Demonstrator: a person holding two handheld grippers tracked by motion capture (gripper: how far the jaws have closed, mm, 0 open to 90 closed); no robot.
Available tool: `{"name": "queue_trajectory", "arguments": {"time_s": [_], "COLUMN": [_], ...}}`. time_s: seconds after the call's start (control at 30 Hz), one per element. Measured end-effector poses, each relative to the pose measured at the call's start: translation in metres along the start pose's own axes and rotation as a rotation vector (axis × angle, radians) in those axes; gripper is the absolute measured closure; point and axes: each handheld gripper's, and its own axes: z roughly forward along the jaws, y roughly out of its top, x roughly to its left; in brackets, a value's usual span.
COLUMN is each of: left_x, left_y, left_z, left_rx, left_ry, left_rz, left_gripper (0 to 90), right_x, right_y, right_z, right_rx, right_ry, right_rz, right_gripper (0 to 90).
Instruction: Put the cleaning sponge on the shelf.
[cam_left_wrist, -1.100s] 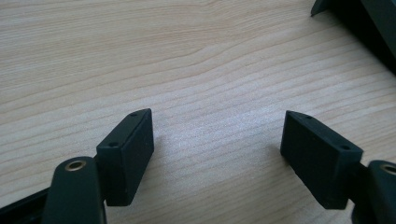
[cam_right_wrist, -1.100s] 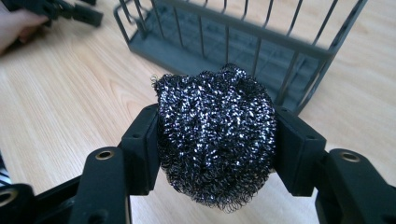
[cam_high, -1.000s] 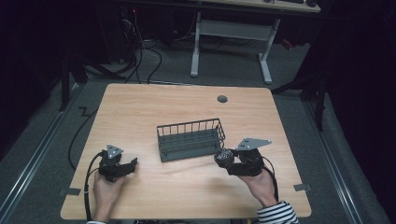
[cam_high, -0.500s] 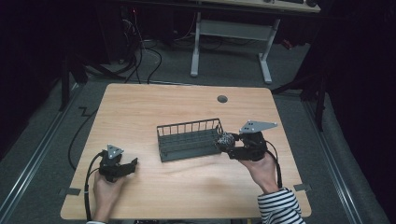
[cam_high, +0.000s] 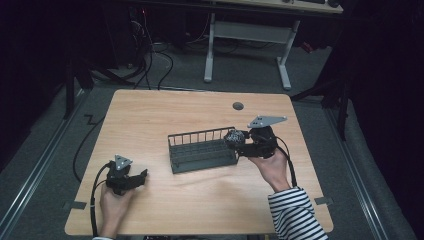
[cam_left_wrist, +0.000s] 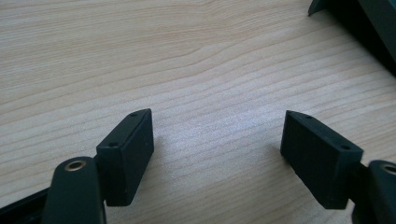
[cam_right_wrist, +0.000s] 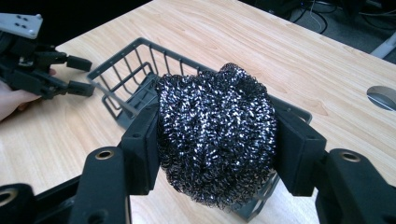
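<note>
Right gripper is clamping a steel wool scourer between both pads, holding it above the right end of the grey wire basket, which is sitting mid-table. Left gripper is resting near the table's near-left corner, jaws spread wide over bare wood, nothing between them, well apart from the basket.

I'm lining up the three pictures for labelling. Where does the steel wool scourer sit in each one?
High view: the scourer is right of centre, at the wire basket's right end, clamped in the right hand-held gripper.
Right gripper view: the scourer is at the centre, between the jaws.
Left gripper view: bare table, basket corner at top right.
Shared landmark: the basket.
</note>
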Motion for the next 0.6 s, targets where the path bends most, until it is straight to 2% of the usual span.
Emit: {"name": "queue_trajectory", "arguments": {"time_s": [0.47,0.6], "left_x": [0.0,0.0], "left_y": [0.0,0.0], "left_z": [0.0,0.0], "left_rx": [0.001,0.001], "left_ry": [-0.001,-0.001], "left_rz": [0.002,0.001], "left_gripper": [26.3,26.3], "right_x": [-0.009,-0.01], "right_y": [0.012,0.012], "right_z": [0.038,0.05], "right_rx": [0.048,0.067], "right_ry": [-0.025,-0.049], "right_rz": [0.013,0.009], "right_gripper": [40.9,40.8]}}
